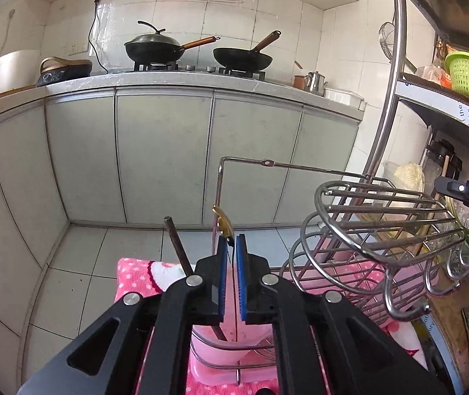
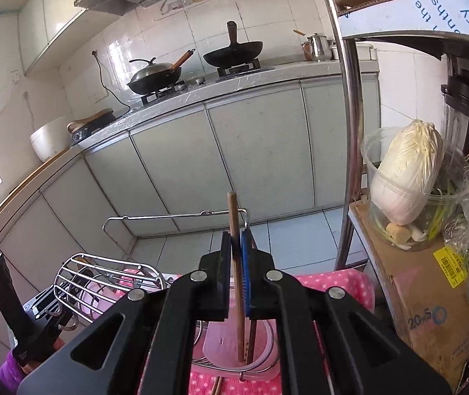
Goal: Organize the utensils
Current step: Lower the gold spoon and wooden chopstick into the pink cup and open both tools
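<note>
R claw is clenched on a brown wooden chopstick, held upright so its lower end drops into the pink plastic utensil cup below, where a second dark stick already stands. L claw: pads a slit apart, thin gold-tipped utensil poking up between them; can't tell if gripped or let go. Dark stick leans at 10 o'clock of L claw. Steel wire rack sits at 2 o'clock, its wire arm overhead crowding the way. Pink dotted towel underneath. Cabbage in clear tub at 2 o'clock of R claw.
</note>
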Motion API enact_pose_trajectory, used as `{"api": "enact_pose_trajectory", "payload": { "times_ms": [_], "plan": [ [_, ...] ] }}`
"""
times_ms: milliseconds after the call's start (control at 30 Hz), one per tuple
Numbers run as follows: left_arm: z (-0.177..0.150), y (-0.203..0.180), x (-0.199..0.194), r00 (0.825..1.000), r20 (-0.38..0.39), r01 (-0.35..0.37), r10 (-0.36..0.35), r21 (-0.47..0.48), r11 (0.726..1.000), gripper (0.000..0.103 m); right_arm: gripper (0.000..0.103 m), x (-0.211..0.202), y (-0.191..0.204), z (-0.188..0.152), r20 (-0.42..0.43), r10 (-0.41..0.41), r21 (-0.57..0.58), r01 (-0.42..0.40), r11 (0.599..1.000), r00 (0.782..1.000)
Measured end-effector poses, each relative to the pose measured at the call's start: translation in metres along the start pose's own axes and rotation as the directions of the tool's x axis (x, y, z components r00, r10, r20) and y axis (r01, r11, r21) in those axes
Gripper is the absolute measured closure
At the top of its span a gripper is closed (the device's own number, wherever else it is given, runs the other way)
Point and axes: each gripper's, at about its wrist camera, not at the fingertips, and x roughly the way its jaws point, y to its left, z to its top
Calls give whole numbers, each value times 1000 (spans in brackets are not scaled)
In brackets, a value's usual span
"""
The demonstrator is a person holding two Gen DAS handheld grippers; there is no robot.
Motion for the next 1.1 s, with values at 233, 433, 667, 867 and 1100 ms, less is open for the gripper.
{"api": "enact_pose_trajectory", "payload": {
  "times_ms": [233,433,667,867,1100],
  "plan": [
    [11,0,-15,999,20,25,-25,5,1000,76,96,16,9,7,-37,-15,-45,13,999,999],
    [23,1,-22,999,23,43,-43,0,999,73,96,32,15,14,-71,-42,-57,38,998,997],
    [38,10,-30,998,39,54,-53,-41,998,72,89,28,5,10,-79,-33,-16,32,999,996],
    [47,6,-53,995,72,65,-63,-30,997,72,79,5,5,13,-40,-35,-29,34,999,999],
    [30,-10,-85,991,71,110,-110,-1,994,72,78,-44,19,-6,10,-5,-71,6,997,1000]
  ]
}}
